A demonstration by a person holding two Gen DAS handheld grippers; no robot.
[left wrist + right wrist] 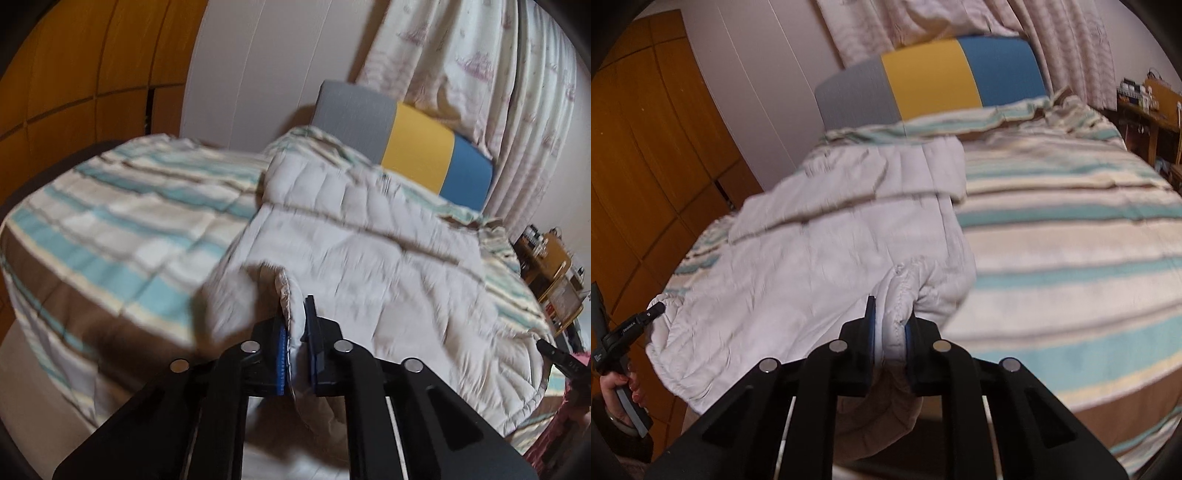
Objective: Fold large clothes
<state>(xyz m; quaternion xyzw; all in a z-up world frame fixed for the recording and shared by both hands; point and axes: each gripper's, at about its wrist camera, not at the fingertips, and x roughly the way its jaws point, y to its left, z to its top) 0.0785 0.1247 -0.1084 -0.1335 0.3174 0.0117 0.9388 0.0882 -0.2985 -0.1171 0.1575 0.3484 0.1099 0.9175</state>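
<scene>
Striped bedding (1071, 229) carries a white quilted jacket (827, 251), its length running away toward the headboard (931, 81); near hem corners are pinched by left fingers (297, 332) and right fingers (891, 328).

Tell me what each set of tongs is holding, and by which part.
Both hold the white quilted garment lying on the striped bed. The left tongs pinch its near stitched edge; the right tongs pinch a bunched fold at its near corner.

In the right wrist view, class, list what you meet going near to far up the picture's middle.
right gripper → white quilted jacket → striped bedspread → grey, yellow and blue headboard → patterned curtain
</scene>
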